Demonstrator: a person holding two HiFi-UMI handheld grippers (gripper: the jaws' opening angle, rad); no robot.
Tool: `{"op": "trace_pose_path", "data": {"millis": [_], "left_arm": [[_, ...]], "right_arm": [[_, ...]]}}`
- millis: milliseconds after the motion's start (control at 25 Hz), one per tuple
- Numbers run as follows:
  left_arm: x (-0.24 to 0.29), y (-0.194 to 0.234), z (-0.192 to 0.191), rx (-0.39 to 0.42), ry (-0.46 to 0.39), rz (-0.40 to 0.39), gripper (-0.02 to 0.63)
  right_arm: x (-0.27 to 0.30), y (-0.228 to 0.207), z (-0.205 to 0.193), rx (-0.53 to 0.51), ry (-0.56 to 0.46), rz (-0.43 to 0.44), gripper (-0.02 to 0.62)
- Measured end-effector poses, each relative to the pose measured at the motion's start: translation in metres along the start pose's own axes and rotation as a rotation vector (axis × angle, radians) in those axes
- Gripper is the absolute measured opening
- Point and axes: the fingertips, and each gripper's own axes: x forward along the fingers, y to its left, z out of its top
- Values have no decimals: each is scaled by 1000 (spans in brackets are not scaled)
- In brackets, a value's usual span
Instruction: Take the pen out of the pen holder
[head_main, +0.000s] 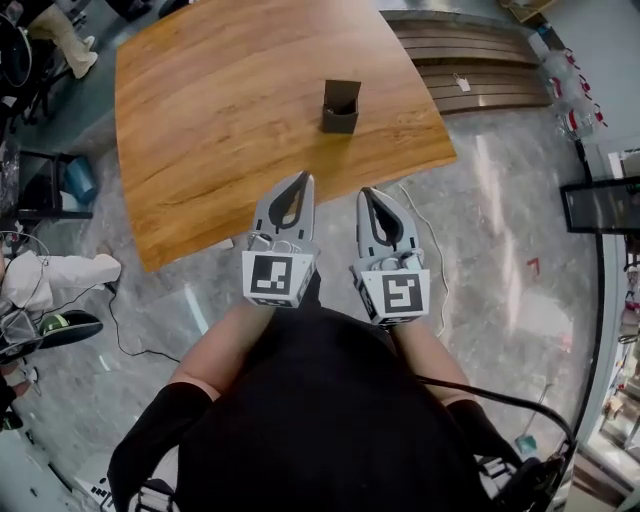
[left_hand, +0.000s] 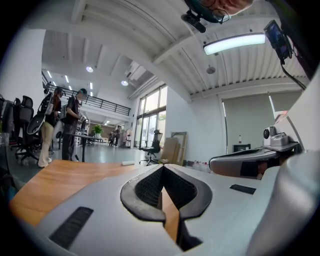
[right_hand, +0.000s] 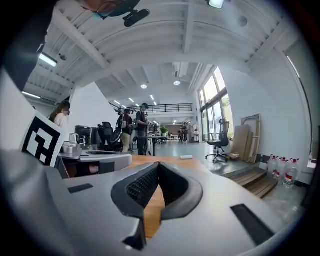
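A small dark pen holder (head_main: 340, 107) stands upright on the far right part of the wooden table (head_main: 220, 110). Its mouth is too dark for me to make out a pen. My left gripper (head_main: 303, 178) and right gripper (head_main: 366, 192) are held side by side close to the person's body, at the table's near edge, well short of the holder. Both are shut with nothing between their jaws. In the left gripper view the left gripper (left_hand: 162, 169) has its tips meeting over the tabletop, and the right gripper (right_hand: 158, 165) looks the same in the right gripper view. The holder shows in neither gripper view.
Grey marble floor surrounds the table, with a thin cable (head_main: 432, 262) trailing along it near the right gripper. Wooden steps (head_main: 470, 60) and water bottles (head_main: 572, 95) lie at the far right. Office chairs (left_hand: 22, 125) and standing people (right_hand: 142, 129) are beyond the table.
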Motion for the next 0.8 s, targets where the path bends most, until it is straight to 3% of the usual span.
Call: {"op": "trace_pose_path", "data": {"millis": [120, 440, 800], "left_arm": [[27, 25, 2, -12, 4, -12, 0], [76, 56, -24, -29, 79, -35, 0], [127, 70, -73, -32, 191, -10, 0]], "right_arm": [[37, -10, 6, -2, 30, -37, 14], [100, -34, -1, -23, 32, -7, 14], [165, -52, -69, -35, 204, 110, 15]]}}
